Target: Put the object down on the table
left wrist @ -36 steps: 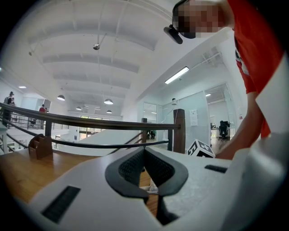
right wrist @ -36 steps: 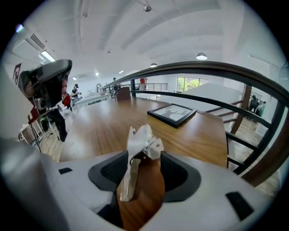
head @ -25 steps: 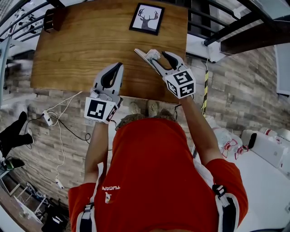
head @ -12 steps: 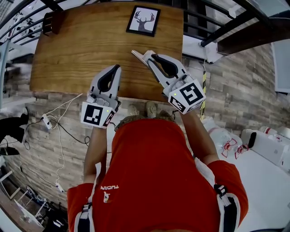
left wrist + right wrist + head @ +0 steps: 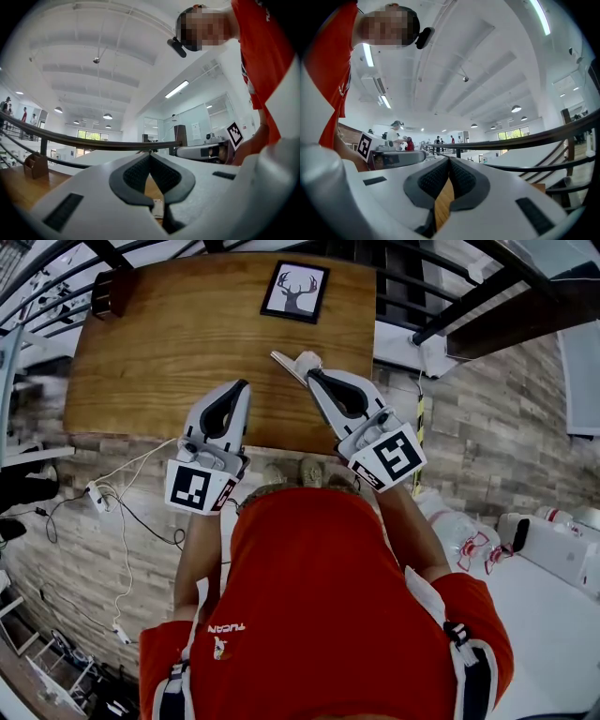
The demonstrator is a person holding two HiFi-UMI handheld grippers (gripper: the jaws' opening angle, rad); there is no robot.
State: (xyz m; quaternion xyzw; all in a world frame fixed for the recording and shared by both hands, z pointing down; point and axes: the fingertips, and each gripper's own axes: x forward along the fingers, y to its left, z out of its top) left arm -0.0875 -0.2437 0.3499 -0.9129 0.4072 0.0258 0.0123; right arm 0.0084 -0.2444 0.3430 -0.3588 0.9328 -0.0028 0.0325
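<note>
Resting on the brown wooden counter (image 5: 159,334), upper centre, the thin flat pale plate (image 5: 284,362) appears light and stiff (grip one edge). Right gripper (image 5: 307,370), just beside it, is closed empty.

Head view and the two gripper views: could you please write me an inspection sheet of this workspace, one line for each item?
Surface: brown wooden table, mostly bare.
Job's things: thin pale flat object by the right gripper's tip; kind and contact unclear.
Clutter: black-framed deer picture; small dark wooden holder at the table's far left corner.
Grippers: left gripper shut, empty; right gripper shut, nothing between its pads.
Cables: white cables and white power strip on the floor, left.
Surroundings: stone-tile floor; black railing.
</note>
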